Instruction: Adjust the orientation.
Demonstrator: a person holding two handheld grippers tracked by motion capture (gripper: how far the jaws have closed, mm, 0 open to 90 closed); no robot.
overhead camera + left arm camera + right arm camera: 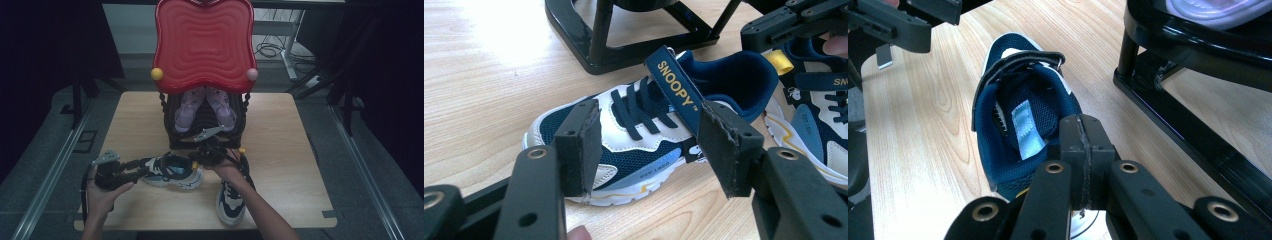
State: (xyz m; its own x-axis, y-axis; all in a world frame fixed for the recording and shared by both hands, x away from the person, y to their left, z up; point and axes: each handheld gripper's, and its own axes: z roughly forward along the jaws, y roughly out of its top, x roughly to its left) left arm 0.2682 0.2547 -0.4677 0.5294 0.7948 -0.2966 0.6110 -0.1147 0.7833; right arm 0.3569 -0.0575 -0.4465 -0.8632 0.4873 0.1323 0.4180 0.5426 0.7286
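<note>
Landmark: the black shoe rack (205,125) standing mid-desk.

Navy-and-white sneaker (172,171) lies on the desk (300,165) just in front of the rack's base, slightly toward the person's left, toe pointing left across the desk. Its navy strap (674,85), lettered SNOOPY in yellow, stands lifted off the laces.

Left gripper (131,167) is level with the desk, in front and left of the rack, at the toe end of the sneaker. In the left gripper view its jaws stand apart, one pad on either side of the shoe's forepart; whether the pads touch the shoe cannot be told.

Right gripper (197,161) sits directly in front of the rack's base, at the heel end of the same sneaker. In the right gripper view its two jaws are pressed together, right at the heel collar (1018,187); whether any fabric is pinched between them cannot be told. The shoe's open mouth and pale insole label (1027,129) show just beyond the pads.

Second sneaker (232,200) of the pair lies in front of the rack, nearer the person, under the right forearm, toe toward the desk's near edge.

On the rack: a pair of lilac shoes (205,107) on its sloped shelf. A red wavy tray-like top (205,42) caps the rack, a yellow knob (157,74) and a pink knob (252,74) at its lower corners.

The rack's black base frame stands close behind the right gripper.
</note>
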